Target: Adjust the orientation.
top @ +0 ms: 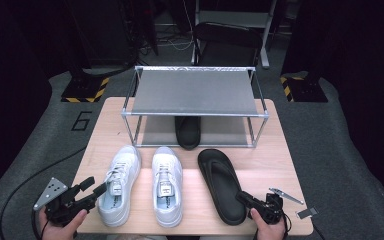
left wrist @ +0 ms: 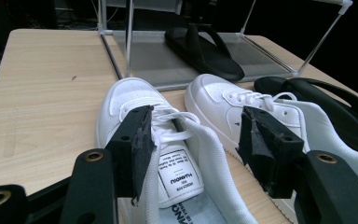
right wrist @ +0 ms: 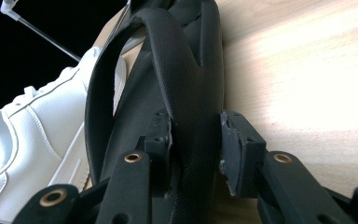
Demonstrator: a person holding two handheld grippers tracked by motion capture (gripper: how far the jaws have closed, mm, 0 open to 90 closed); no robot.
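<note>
High view: the right gripper (top: 243, 198) is clamping the heel rim of the black rubber flip-flop sandal (top: 221, 184), lying at five o'clock on the pale wooden table (top: 280, 150). The left gripper (top: 96, 187) is hovering at seven o'clock.

Left gripper view: jaws are gaping wide around the white leather lace-up sneaker (left wrist: 168, 154).

Right gripper view: pads are pinching the sandal's edge.

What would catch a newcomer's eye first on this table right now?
Most likely the pair of white sneakers side by side at the near middle of the table, bright against the dark room. Next, the black sandal to their right, its near edge between the right gripper's jaws. Behind stands a metal shoe rack, a second black sandal on its lower shelf.
</note>
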